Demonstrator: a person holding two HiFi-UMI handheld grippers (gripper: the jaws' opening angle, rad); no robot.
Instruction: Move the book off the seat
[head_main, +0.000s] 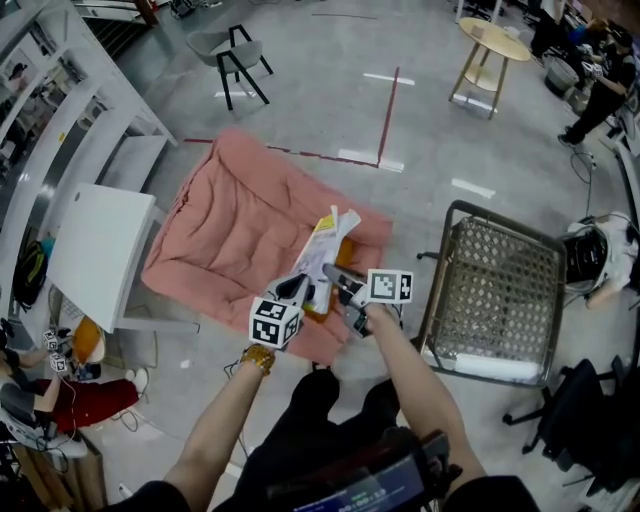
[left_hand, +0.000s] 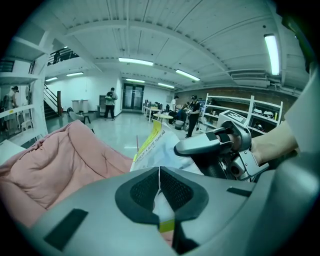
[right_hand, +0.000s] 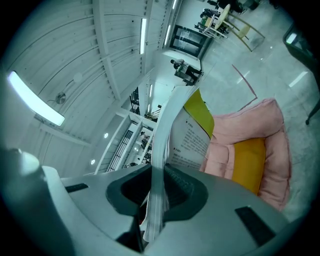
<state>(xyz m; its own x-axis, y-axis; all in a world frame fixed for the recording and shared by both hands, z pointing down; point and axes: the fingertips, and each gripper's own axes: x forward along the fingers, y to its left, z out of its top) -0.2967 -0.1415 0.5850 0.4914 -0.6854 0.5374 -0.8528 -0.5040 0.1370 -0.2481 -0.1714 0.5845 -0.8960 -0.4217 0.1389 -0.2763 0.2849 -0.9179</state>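
Metal mesh chair (head_main: 495, 290) near right. White desk (head_main: 100, 250) left, white shelving (head_main: 55, 95) beyond it. Grey chair (head_main: 230, 52) far left, round wooden table (head_main: 493, 42) far right. Red tape lines (head_main: 390, 100) on grey floor (head_main: 320, 95).

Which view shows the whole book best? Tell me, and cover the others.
The head view: the book shows whole, open, held by the left gripper and right gripper, pink cushion behind. The right gripper view shows only its pages edge-on between the jaws and one printed page; the left gripper view, only one leaf.
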